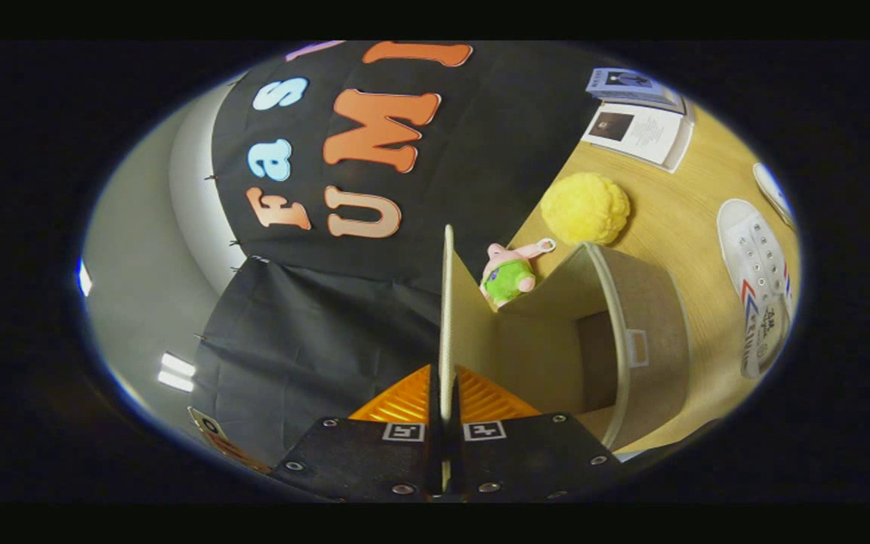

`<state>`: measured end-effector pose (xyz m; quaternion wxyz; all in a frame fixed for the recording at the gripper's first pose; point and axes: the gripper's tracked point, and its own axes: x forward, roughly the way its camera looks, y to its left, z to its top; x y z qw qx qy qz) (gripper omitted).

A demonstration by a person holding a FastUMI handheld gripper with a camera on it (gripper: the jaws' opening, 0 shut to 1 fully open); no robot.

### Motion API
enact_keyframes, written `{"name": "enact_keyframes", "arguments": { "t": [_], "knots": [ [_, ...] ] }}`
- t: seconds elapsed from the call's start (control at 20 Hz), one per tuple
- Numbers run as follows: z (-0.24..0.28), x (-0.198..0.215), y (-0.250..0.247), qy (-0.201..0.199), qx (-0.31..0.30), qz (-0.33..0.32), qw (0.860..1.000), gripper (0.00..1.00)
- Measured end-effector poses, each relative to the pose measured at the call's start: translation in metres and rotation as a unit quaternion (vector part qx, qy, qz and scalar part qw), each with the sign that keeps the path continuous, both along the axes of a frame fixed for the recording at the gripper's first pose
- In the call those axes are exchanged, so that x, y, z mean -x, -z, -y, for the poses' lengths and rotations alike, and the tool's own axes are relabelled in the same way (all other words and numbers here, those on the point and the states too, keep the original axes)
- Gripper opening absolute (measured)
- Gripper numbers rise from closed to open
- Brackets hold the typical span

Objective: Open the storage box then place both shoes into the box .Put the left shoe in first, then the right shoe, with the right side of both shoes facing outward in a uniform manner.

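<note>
My gripper is shut on the lid of the beige storage box, with the thin lid edge pinched between both fingers and standing raised away from the box. The view is rolled sideways, so the box opening shows to the right of the lid and its inside looks empty. A white sneaker with red and blue stripes lies on the wooden table beyond the box. The tip of a second white shoe shows farther off, past the first one.
A fluffy yellow ball and a small pink and green plush toy sit on the table behind the box. Papers and a booklet lie at the table's far end. The black cloth wall hangs close behind the lid.
</note>
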<state>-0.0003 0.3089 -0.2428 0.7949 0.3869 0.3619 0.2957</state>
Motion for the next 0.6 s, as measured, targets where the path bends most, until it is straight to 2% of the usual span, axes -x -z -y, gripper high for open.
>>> {"name": "enact_keyframes", "arguments": {
  "t": [0.1, 0.35, 0.6],
  "knots": [
    [-0.019, 0.002, -0.01, 0.003, 0.017, 0.013, 1.0, 0.05],
    [-0.065, 0.005, -0.016, 0.015, 0.106, 0.045, 0.993, 0.06],
    [-0.114, 0.006, -0.016, 0.015, 0.189, 0.081, 0.979, 0.06]
  ]
}}
